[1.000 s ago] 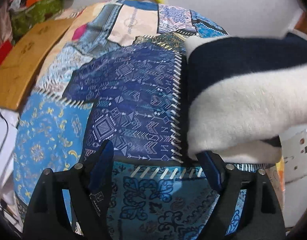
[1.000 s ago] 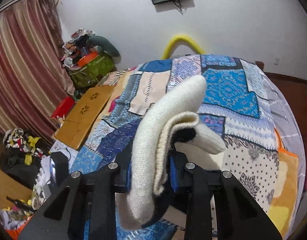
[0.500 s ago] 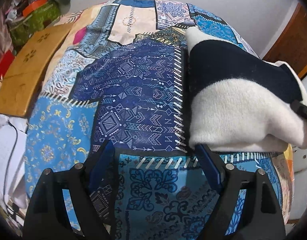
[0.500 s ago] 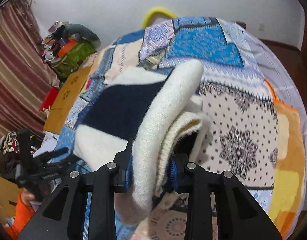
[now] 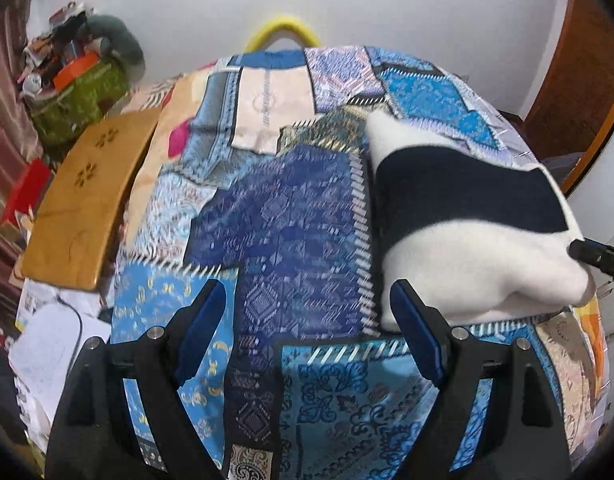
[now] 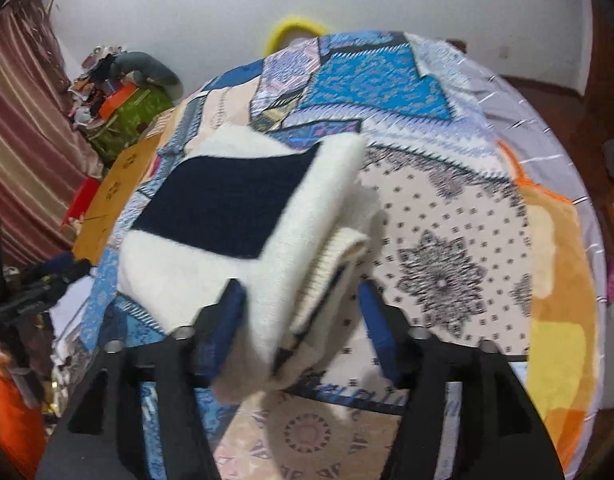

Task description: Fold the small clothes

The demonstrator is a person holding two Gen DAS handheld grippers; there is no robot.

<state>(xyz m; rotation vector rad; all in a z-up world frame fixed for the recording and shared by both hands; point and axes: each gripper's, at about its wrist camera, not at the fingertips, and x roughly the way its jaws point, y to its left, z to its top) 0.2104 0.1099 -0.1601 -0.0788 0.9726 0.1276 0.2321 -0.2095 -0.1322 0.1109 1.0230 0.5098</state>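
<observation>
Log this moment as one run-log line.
step: release folded edge | left claw: open, empty, beside sweater | right claw: opening, sweater fold between fingers | surface: patchwork bedspread

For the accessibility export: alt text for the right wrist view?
The right gripper is opening around a bunched cream-and-navy knit garment, its folded edge between the blue pads, the rest lying on a patchwork bedspread. Behind: a white wall and striped curtain.

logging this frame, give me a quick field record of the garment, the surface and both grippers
garment: white and navy knit sweater, folded over, lying on the bed
surface: patchwork bedspread
left gripper: open, nothing between the fingers, beside the sweater's edge
right gripper: jaws opening, folded sweater edge between them, right pad clear of it
</observation>
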